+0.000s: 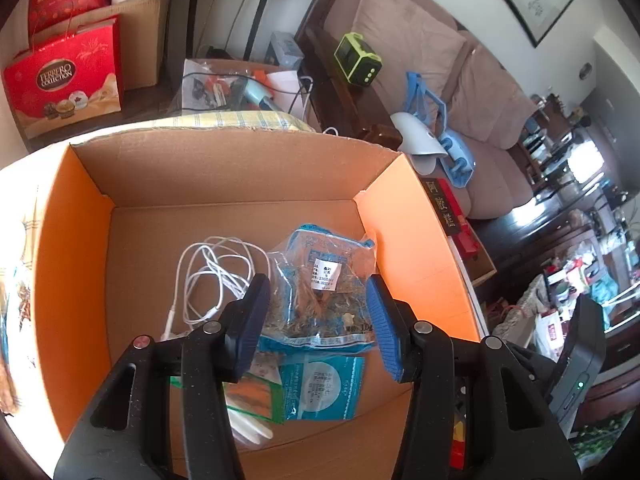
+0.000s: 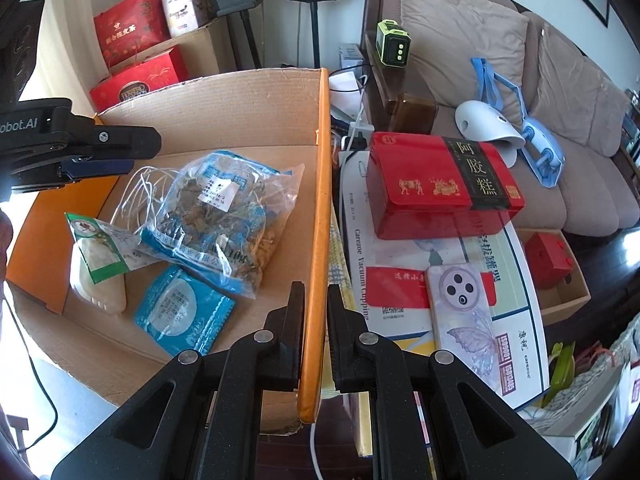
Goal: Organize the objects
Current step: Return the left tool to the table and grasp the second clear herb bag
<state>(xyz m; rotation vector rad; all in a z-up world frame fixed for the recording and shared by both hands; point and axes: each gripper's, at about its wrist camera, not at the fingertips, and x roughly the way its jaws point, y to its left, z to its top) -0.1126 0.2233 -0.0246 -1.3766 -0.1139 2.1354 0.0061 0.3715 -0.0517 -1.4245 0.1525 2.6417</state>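
Note:
An open cardboard box (image 1: 240, 168) with orange flaps holds a clear bag of dried herbs (image 1: 320, 292), a white cable (image 1: 212, 276), a teal sachet (image 1: 324, 388) and a green-labelled packet (image 1: 256, 396). My left gripper (image 1: 318, 320) is open and empty above the herb bag. In the right wrist view the box (image 2: 240, 120), herb bag (image 2: 216, 220), teal sachet (image 2: 180, 316) and green packet (image 2: 96, 256) show again. My right gripper (image 2: 316, 316) is shut on the box's orange flap (image 2: 320, 220). The left gripper (image 2: 100, 160) reaches in from the left.
To the right of the box lie a red tin (image 2: 440, 184), a phone in a butterfly case (image 2: 464, 312) and a white vacuum cupping carton (image 2: 512, 280). A brown sofa (image 2: 560, 100) stands behind, with a blue massager (image 2: 536, 140). Red gift bags (image 1: 68, 76) stand at the back left.

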